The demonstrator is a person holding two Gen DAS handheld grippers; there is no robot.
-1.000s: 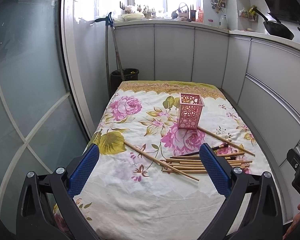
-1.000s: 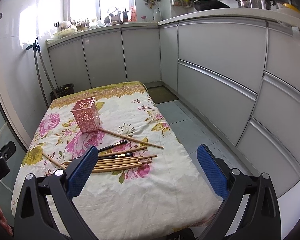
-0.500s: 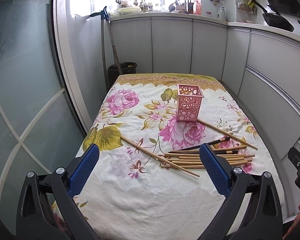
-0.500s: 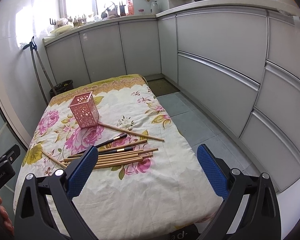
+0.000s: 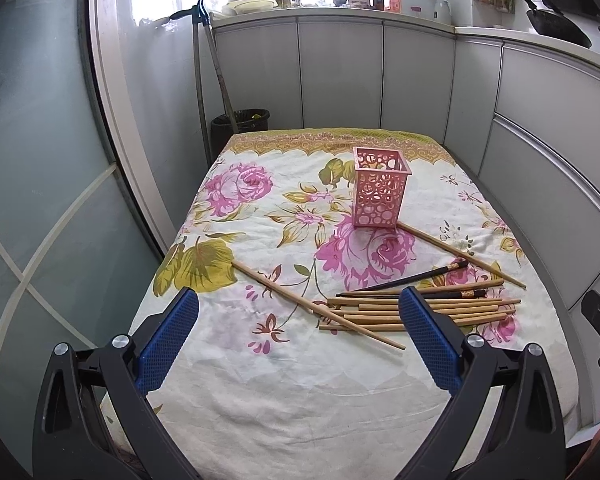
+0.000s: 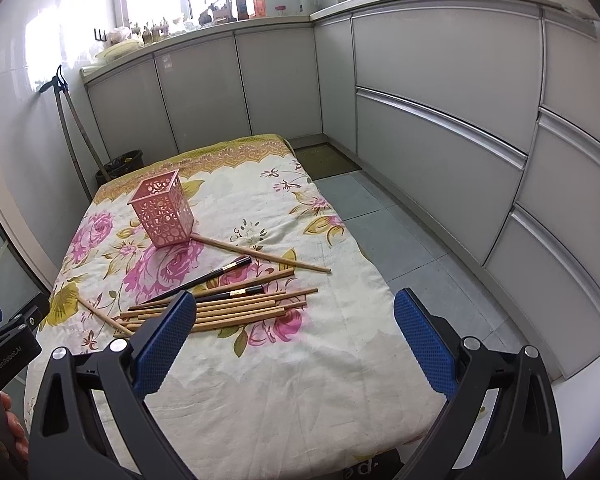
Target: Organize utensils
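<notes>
Left gripper (image 5: 298, 336) and right gripper (image 6: 294, 334) both gape wide, holding nothing, near chopsticks (image 5: 416, 310) before the pink holder (image 5: 380, 192)

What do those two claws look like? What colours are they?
Each claw, left and right, has black plastic arms with silver bolts, tipped by blue dimpled pads. The left one's black body reads "GenRobot.AI" in the right wrist view.
</notes>
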